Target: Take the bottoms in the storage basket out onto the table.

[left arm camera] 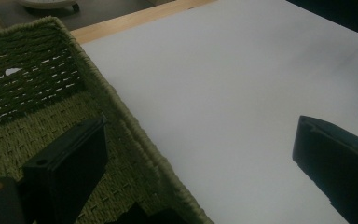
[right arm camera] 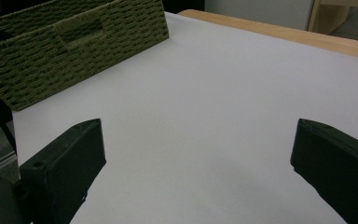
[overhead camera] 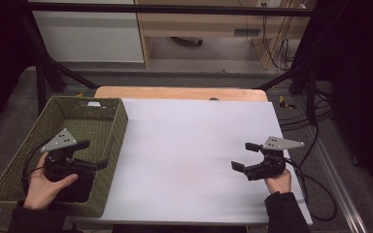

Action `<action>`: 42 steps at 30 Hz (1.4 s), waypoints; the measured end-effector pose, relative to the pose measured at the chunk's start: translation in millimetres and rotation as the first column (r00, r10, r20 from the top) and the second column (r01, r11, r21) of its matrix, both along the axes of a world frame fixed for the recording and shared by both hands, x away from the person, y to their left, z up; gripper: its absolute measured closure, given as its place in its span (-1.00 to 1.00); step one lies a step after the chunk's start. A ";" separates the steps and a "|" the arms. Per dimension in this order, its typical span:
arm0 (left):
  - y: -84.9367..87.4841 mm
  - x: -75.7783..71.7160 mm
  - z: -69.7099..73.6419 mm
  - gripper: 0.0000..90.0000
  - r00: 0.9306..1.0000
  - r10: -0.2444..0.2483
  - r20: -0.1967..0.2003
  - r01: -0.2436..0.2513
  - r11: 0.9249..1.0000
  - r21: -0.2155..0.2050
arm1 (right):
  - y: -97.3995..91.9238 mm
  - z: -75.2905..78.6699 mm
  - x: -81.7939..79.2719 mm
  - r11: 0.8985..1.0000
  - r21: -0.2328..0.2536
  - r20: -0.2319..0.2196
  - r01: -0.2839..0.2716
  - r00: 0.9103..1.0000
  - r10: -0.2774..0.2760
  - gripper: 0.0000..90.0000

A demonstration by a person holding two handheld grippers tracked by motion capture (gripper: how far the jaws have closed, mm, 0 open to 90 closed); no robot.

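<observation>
1. While both hands are hovering over the table, the left black two-jaw gripper (overhead camera: 95, 154) is sitting with its jaws spread wide and pinching nothing.
2. That left gripper is straddling the near right wall of the olive-green woven rectangular basket (overhead camera: 10, 160): in the left gripper view one jaw is hanging over the basket's woven floor (left arm camera: 37, 126) and the other is hanging over the white sheet (left arm camera: 242, 93) covering the tabletop.
3. Just behind that gripper, the person's left hand (overhead camera: 43, 187) is wrapping around its body, and the grey three-cornered plate (overhead camera: 60, 141) is riding on top.
4. Over on the other side, the right black two-jaw gripper (overhead camera: 245, 156) is also gaping open, nothing between its jaws, floating above bare white sheet.
5. Ahead of the right gripper and off to its left, the basket's outer wall (right arm camera: 74, 51) is standing well apart from it.
6. Beyond the sheet's far edge, a strip of light wooden tabletop (overhead camera: 179, 92) is peeking out.
7. Black cables (overhead camera: 315, 187) are trailing off the right gripper toward the table's edge.
</observation>
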State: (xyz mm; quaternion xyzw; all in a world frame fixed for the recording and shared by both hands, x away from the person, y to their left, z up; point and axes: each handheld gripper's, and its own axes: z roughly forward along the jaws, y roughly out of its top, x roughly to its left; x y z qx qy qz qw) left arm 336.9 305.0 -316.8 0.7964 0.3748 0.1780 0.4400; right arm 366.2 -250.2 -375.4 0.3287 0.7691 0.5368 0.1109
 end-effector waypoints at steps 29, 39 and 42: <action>30.7 -25.8 -15.1 -0.94 0.995 0.080 -0.067 -0.075 0.994 0.082 | 0.8 -0.4 0.1 1.000 0.000 -0.001 -0.005 1.000 0.005 -0.92; 38.3 -38.3 -23.5 -0.93 0.985 0.130 -0.115 -0.117 0.986 0.115 | 0.4 0.0 -0.1 1.000 0.000 -0.002 -0.005 1.000 0.005 -0.92; 41.4 -40.8 -26.0 -0.93 0.981 0.145 -0.128 -0.129 0.984 0.122 | 0.4 0.1 -0.2 1.000 0.001 -0.001 -0.006 1.000 0.006 -0.92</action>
